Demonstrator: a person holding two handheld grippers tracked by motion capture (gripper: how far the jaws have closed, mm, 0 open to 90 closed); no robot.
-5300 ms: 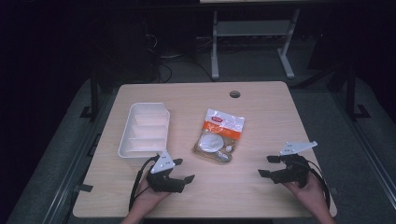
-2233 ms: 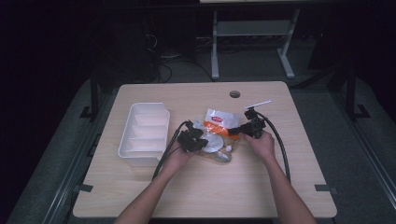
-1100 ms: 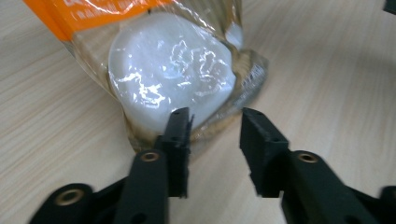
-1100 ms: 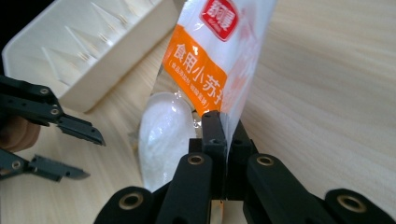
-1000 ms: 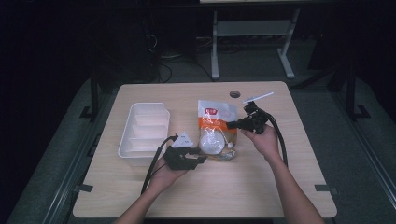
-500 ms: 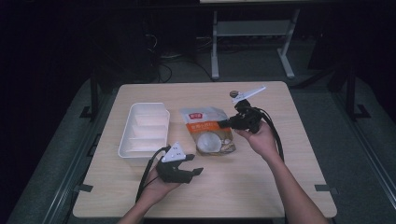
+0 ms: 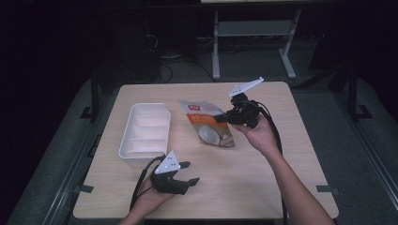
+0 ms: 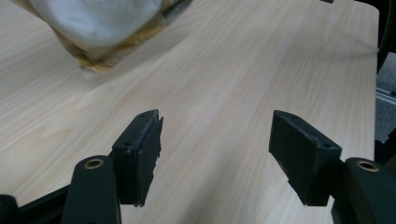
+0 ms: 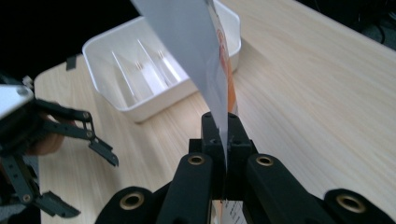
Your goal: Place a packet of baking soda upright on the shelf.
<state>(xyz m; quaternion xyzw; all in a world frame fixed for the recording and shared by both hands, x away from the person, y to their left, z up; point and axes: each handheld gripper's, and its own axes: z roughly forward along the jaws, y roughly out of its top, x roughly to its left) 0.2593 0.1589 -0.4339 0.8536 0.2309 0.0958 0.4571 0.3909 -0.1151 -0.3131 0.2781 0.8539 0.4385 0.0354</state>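
- Right tool (image 7: 224, 117): jaws clamped on edge of snack pouch (image 7: 208, 128), pouch lifted and tilted over mid counter (image 7: 263, 159).
- Left tool (image 7: 187, 172): jaws wide, empty, near counter's front edge.
- White divided tray (image 7: 144, 130): left of pouch, apart from it.

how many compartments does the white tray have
4, in a row along the white tray, left of the snack pouch: one at the far end, two in the middle, one nearest the left tongs.
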